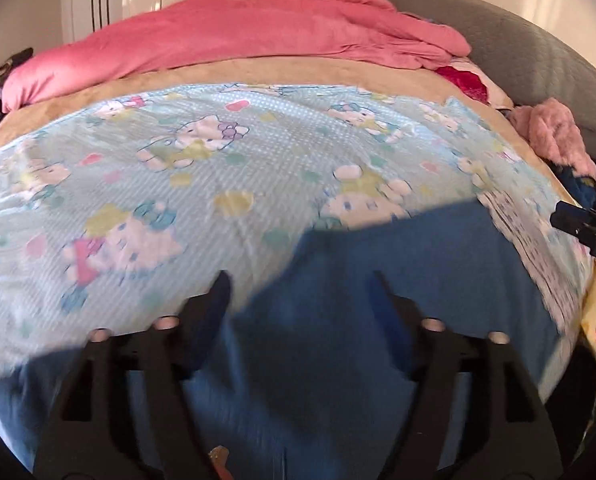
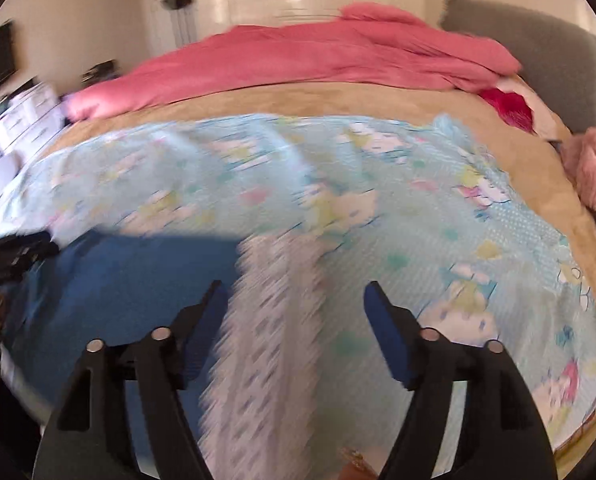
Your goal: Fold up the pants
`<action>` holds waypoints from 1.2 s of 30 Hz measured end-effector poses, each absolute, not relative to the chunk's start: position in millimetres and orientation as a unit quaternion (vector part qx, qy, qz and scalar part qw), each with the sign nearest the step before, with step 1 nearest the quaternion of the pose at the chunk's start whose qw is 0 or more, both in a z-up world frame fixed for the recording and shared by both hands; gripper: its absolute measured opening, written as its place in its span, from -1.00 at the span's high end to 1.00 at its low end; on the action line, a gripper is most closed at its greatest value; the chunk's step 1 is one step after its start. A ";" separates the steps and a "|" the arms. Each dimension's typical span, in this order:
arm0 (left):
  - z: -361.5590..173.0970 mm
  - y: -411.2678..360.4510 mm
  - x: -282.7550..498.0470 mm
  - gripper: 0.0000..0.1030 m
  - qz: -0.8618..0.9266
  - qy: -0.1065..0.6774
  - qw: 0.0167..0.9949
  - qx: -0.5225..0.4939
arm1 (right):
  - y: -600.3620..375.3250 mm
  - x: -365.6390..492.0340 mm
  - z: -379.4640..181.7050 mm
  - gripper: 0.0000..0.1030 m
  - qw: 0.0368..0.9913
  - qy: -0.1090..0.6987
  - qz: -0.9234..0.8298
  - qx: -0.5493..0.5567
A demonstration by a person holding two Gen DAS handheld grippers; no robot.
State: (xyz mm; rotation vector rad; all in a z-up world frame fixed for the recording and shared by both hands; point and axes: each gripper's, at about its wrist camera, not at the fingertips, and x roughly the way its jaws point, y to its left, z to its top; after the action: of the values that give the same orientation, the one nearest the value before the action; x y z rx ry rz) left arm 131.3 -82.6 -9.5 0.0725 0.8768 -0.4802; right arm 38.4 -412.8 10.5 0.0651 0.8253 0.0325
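Blue pants [image 1: 377,272] lie flat on the cartoon-print sheet [image 1: 202,168] near the bed's front edge. My left gripper [image 1: 301,284] is open just above them, jaws wide apart and empty. In the right wrist view the pants [image 2: 138,272] lie at the left, with a pale patterned strip [image 2: 274,320] beside them, blurred by motion. My right gripper [image 2: 294,296] is open and empty above that strip. The right gripper's tip shows at the right edge of the left wrist view [image 1: 581,228].
A pink duvet [image 1: 238,36] lies bunched across the far side of the bed. A grey headboard [image 1: 529,52] stands at the right. A fluffy pink item [image 1: 553,136] and dark clothes lie at the bed's right edge. White wardrobes stand behind.
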 end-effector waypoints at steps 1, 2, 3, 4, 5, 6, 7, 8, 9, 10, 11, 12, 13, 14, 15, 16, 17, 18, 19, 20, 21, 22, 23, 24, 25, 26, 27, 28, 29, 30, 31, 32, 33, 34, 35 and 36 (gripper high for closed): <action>-9.4 -73.7 115.3 -0.39 -0.236 0.423 0.874 0.033 | -397.6 22.9 7.2 -0.46 0.912 0.409 0.040 0.020; -9.1 -70.3 107.7 -0.40 -0.230 0.423 0.875 0.039 | -384.4 13.2 2.0 -0.48 0.905 0.421 0.061 0.011; -9.6 -66.1 96.9 -0.48 -0.221 0.423 0.877 0.049 | -376.1 6.3 -2.3 -0.49 0.899 0.431 0.076 0.006; -11.7 -61.1 82.7 -0.58 -0.212 0.426 0.877 0.068 | -365.0 0.6 -8.1 -0.49 0.892 0.442 0.092 0.004; -13.2 -59.9 75.8 -0.61 -0.206 0.429 0.876 0.079 | -354.4 -5.0 -15.9 -0.49 0.883 0.457 0.105 0.001; -16.9 -57.1 65.9 -0.65 -0.196 0.432 0.875 0.095 | -348.4 -8.0 -21.5 -0.50 0.879 0.465 0.107 -0.002; -20.7 -55.3 61.3 -0.70 -0.193 0.435 0.874 0.104 | -345.8 -9.0 -25.7 -0.52 0.876 0.472 0.103 -0.001; -27.9 -52.0 57.6 -0.72 -0.185 0.441 0.871 0.113 | -345.5 -7.2 -32.6 -0.52 0.869 0.487 0.091 0.002; -37.2 -46.7 58.0 -0.73 -0.175 0.453 0.867 0.110 | -349.5 -5.1 -37.0 -0.52 0.865 0.496 0.081 0.011; -44.9 -40.3 58.2 -0.73 -0.168 0.465 0.863 0.103 | -353.9 -4.4 -40.0 -0.52 0.862 0.501 0.078 0.023; -46.9 -33.6 55.8 -0.73 -0.170 0.464 0.864 0.096 | -359.9 -4.2 -40.5 -0.52 0.859 0.504 0.078 0.040; -47.3 -29.9 54.3 -0.73 -0.172 0.457 0.868 0.091 | -363.7 -5.3 -40.3 -0.51 0.859 0.504 0.079 0.047; -46.9 -27.4 53.3 -0.73 -0.169 0.456 0.869 0.092 | -366.1 -4.6 -39.9 -0.50 0.857 0.506 0.078 0.052; -46.3 -26.0 53.3 -0.73 -0.170 0.456 0.869 0.089 | -367.3 -6.1 -39.7 -0.50 0.857 0.507 0.071 0.052; -46.5 -25.4 55.4 -0.73 -0.171 0.457 0.869 0.085 | -367.3 -7.8 -40.6 -0.50 0.858 0.506 0.068 0.051; -47.9 -24.6 57.0 -0.73 -0.170 0.456 0.870 0.082 | -365.1 -9.2 -41.5 -0.51 0.860 0.504 0.065 0.049; -49.3 -24.6 57.9 -0.74 -0.169 0.455 0.871 0.081 | -362.8 -10.6 -44.3 -0.51 0.862 0.502 0.062 0.042; -48.4 -25.7 57.5 -0.74 -0.166 0.454 0.871 0.081 | -360.3 -9.5 -44.1 -0.51 0.863 0.500 0.058 0.036; -45.5 -26.7 55.1 -0.77 -0.163 0.455 0.871 0.083 | -359.1 -10.9 -42.0 -0.52 0.867 0.494 0.056 0.033; -42.6 -29.5 53.8 -0.81 -0.163 0.456 0.871 0.083 | -359.4 -17.3 -35.2 -0.54 0.875 0.480 0.055 0.039; -36.2 -29.7 50.5 -0.83 -0.165 0.452 0.873 0.081 | -361.2 -22.8 -30.2 -0.59 0.880 0.468 0.057 0.049; -31.3 -29.1 46.8 -0.83 -0.165 0.447 0.876 0.079 | -364.5 -28.7 -26.2 -0.61 0.884 0.460 0.056 0.062; -27.2 -29.4 43.7 -0.83 -0.166 0.444 0.877 0.078 | -368.1 -33.4 -23.8 -0.62 0.885 0.457 0.049 0.069; -22.5 -30.2 40.6 -0.83 -0.168 0.439 0.879 0.076 | -372.1 -38.3 -21.9 -0.64 0.886 0.455 0.040 0.076; -19.1 -31.4 38.1 -0.83 -0.172 0.436 0.880 0.074 | -375.4 -42.0 -20.7 -0.64 0.887 0.454 0.034 0.081; -17.1 -33.2 37.1 -0.83 -0.174 0.435 0.880 0.074 | -380.7 -47.3 -19.1 -0.65 0.887 0.452 0.026 0.089; -14.7 -35.6 36.3 -0.83 -0.177 0.435 0.880 0.074 | -383.7 -51.9 -17.6 -0.65 0.887 0.451 0.022 0.093; -12.2 -38.8 34.9 -0.83 -0.182 0.434 0.879 0.074 | -387.1 -55.1 -16.4 -0.69 0.888 0.450 0.017 0.097; -10.2 -41.8 33.0 -0.83 -0.184 0.432 0.880 0.076 | -391.6 -59.2 -14.1 -0.72 0.889 0.447 0.009 0.102; -7.5 -46.1 30.6 -0.83 -0.187 0.429 0.880 0.080 | -394.6 -59.8 -12.7 -0.77 0.889 0.445 0.005 0.106; -6.0 -49.1 28.5 -0.83 -0.190 0.427 0.880 0.082 | -397.6 -62.2 -10.2 -0.78 0.891 0.441 0.001 0.111; -3.6 -53.6 26.1 -0.83 -0.195 0.424 0.880 0.084 | -400.6 -66.2 -7.9 -0.78 0.892 0.436 -0.004 0.116; -0.9 -57.7 24.0 -0.83 -0.201 0.422 0.880 0.085 | -402.5 -70.0 -5.7 -0.78 0.894 0.432 -0.008 0.119; 0.9 -60.8 23.5 -0.83 -0.205 0.421 0.879 0.085 | -405.1 -72.9 -3.5 -0.78 0.896 0.428 -0.013 0.122; 3.4 -64.8 22.7 -0.83 -0.211 0.420 0.879 0.086 | -407.1 -74.7 -2.7 -0.78 0.897 0.425 -0.016 0.124; 5.5 -68.9 22.0 -0.83 -0.217 0.418 0.878 0.087 | -409.4 -76.4 -1.9 -0.78 0.897 0.422 -0.018 0.127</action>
State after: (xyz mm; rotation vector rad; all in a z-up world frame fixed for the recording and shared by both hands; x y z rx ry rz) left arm 22.0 -68.9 5.5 0.1820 0.8710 -0.4528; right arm -76.4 -409.4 -1.9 0.2634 0.8741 -0.0374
